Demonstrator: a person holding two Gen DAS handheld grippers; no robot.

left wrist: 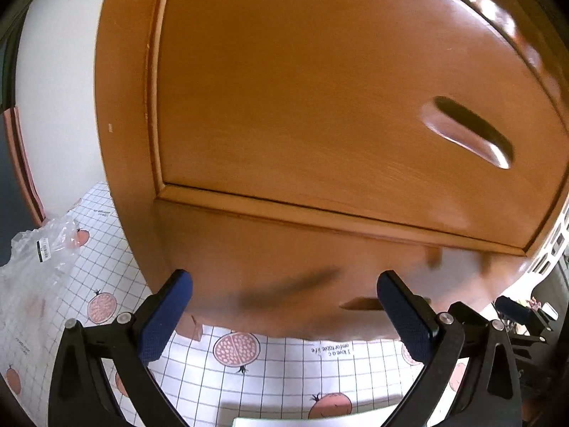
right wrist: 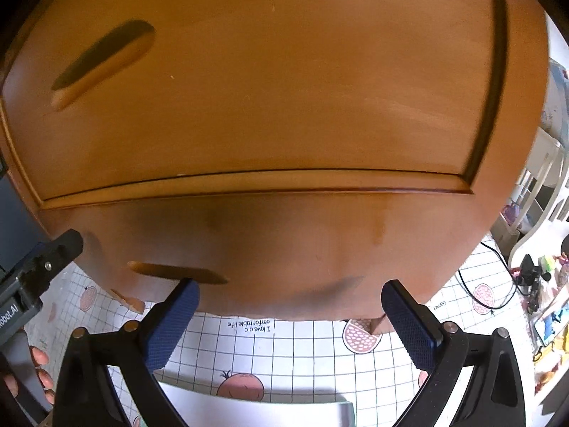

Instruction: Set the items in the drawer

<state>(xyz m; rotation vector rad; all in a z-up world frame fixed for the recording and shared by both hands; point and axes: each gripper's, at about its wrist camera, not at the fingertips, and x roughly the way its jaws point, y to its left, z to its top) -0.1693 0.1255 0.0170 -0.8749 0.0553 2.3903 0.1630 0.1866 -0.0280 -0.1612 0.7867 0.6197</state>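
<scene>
left gripper [left wrist: 284, 281]: fingers spread wide apart, nothing between them; blue textured pads [left wrist: 167, 315] at 7 and 5 o'clock of the left wrist view, tips just short of the cabinet's lower front.
right gripper [right wrist: 290, 290]: fingers likewise wide apart and empty; one blue pad [right wrist: 409, 323] at 5 o'clock, its mate at 7 o'clock of the right wrist view.
drawer [left wrist: 320, 89]: orange-brown wooden front, appears shut within its frame; fills the upper part of both views, straight ahead of both grippers.
drawer handle [left wrist: 469, 131]: recessed oval slot, at 3 o'clock in the left view, at 10 o'clock in the right view.
lower panel [right wrist: 284, 242]: wood below the drawer, shadowed, blurred; a second oval recess [right wrist: 177, 272] near 8 o'clock in the right view.
table cover [right wrist: 302, 341]: white, grid-lined, with pink fruit prints and small lettering; cabinet stands on it.
plastic bag [left wrist: 39, 256]: clear, crumpled, at 9 o'clock in the left view, beside the cabinet.
pale flat item [right wrist: 256, 412]: at 6 o'clock, lying on the cover; kind cannot be told.
person's hand [right wrist: 39, 373]: fingertips at 8 o'clock in the right view, on the other handle.
clutter [right wrist: 544, 302]: at 3 o'clock, cables and small objects, too small to identify.
</scene>
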